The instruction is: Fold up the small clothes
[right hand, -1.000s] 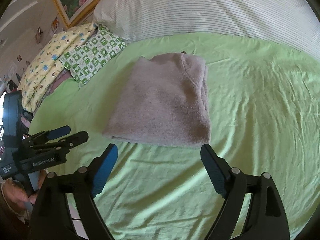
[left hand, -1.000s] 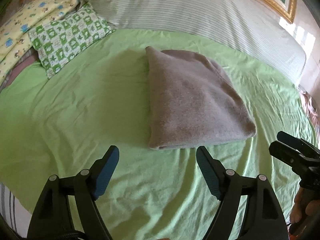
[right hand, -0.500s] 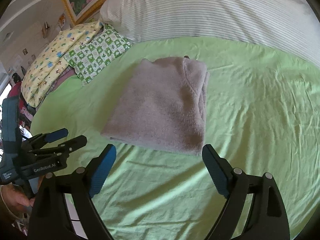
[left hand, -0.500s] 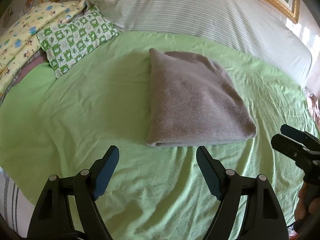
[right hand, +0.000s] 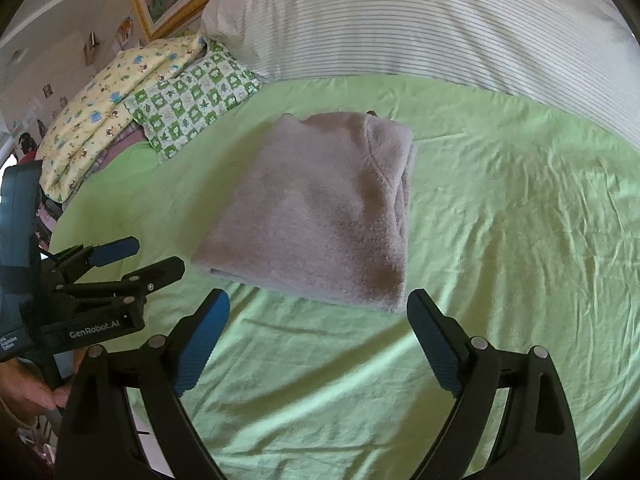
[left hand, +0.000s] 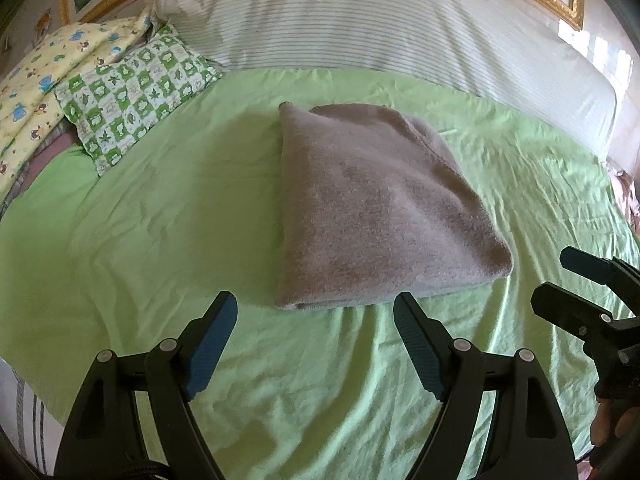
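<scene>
Folded grey fleece garment, a thick soft rectangle, lies near the middle of the light green bed sheet, well short of the long white striped pillow along the head edge. A green-and-white checked pillow and a yellow printed cushion sit at the sheet's far left corner.

Both tools hover just off the garment's near edge, touching nothing. The left gripper has its blue-padded jaws spread wide and empty. The right gripper is also wide, with its jaws opening slightly further and nothing between them.

The fold looks finished or nearly so. To close it out well, any last touch should be a light press along the near folded edge, where layers show, without dragging the fleece across the sheet and loosening the stack. If a tidy-up pinch is needed, take only the top layers.

Each gripper points steeply down toward the sheet, side by side; a person's hand holds the left tool's handle.
</scene>
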A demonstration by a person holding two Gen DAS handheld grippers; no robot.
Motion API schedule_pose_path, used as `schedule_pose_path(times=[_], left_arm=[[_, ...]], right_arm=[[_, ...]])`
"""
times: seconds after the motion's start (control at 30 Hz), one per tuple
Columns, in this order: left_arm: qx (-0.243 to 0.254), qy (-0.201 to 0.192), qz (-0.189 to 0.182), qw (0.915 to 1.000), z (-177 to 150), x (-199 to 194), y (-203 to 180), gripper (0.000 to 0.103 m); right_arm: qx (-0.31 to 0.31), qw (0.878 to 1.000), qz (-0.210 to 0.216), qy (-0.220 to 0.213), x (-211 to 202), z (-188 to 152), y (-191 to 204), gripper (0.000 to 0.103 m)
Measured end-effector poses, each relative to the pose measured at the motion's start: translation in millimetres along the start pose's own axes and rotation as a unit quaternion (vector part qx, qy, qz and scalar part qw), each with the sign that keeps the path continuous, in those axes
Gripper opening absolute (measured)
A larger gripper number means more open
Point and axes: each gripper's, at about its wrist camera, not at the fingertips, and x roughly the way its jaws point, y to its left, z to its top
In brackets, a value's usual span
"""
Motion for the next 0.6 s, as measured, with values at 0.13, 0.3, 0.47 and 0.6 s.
schedule_pose_path(times=[0.13, 0.3, 0.47, 0.6], left_arm=[[0.004, -0.002, 0.013, 0.9999, 1, 4, 0, 0.082], [0.003, -0.009, 0.021, 0.9997, 4, 9, 5, 0.082], [0.003, -0.012, 0.024, 0.9996, 4, 13, 10, 0.082], [-0.004, -0.008, 0.023, 0.9997, 2, 18, 16, 0.082]], right_arm=[[0.003, 1.000, -0.004, -0.003, 4, 2, -1, 0.091], [-0.002, 1.000, -0.010, -0.009, 9, 4, 2, 0.093], [-0.003, 1.000, -0.009, -0.003, 18, 6, 4, 0.094], [-0.003, 1.000, -0.009, -0.003, 24, 7, 7, 0.094]])
